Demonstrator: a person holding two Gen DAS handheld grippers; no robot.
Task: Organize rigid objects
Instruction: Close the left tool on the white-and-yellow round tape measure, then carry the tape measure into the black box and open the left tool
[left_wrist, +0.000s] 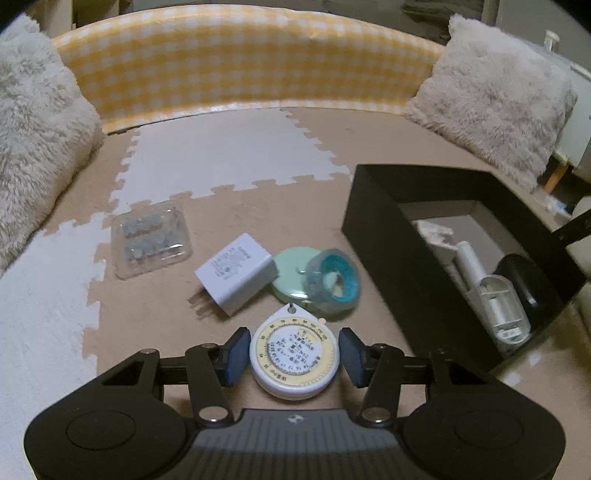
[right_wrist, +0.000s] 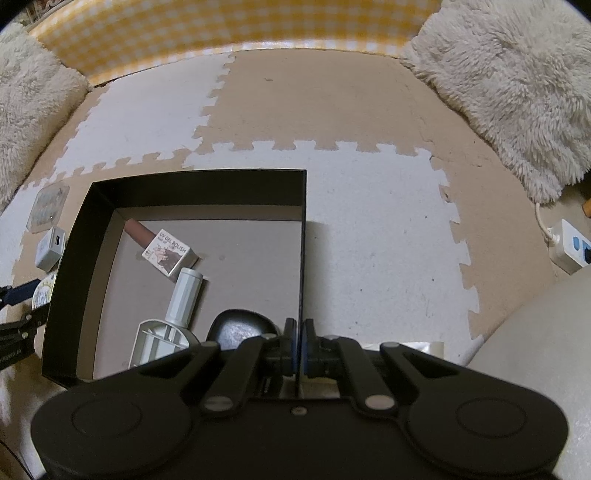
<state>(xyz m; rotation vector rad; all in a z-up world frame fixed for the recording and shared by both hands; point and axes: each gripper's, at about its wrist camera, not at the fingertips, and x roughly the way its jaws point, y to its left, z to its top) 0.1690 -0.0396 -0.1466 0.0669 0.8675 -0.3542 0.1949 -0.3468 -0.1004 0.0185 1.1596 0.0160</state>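
My left gripper (left_wrist: 293, 354) is open around a round white disc with a yellow scale ring (left_wrist: 293, 360) that lies on the mat; the pads stand close on both sides, with a small gap on the right. Beyond it lie a white charger plug (left_wrist: 238, 277), a mint round case (left_wrist: 295, 273), a roll of clear tape with a teal core (left_wrist: 332, 278) and a clear blister pack (left_wrist: 149, 238). My right gripper (right_wrist: 299, 345) is shut on the right wall of the black box (right_wrist: 303, 258). Inside the box are a gel polish carton (right_wrist: 170, 256), a white lint roller (right_wrist: 173, 317) and a dark glossy object (right_wrist: 240, 326).
Fluffy cushions (left_wrist: 491, 107) (left_wrist: 33, 140) flank a yellow checked panel (left_wrist: 240, 62) at the back. The floor is tan and white puzzle mat. A white power strip (right_wrist: 570, 247) lies at the far right in the right wrist view.
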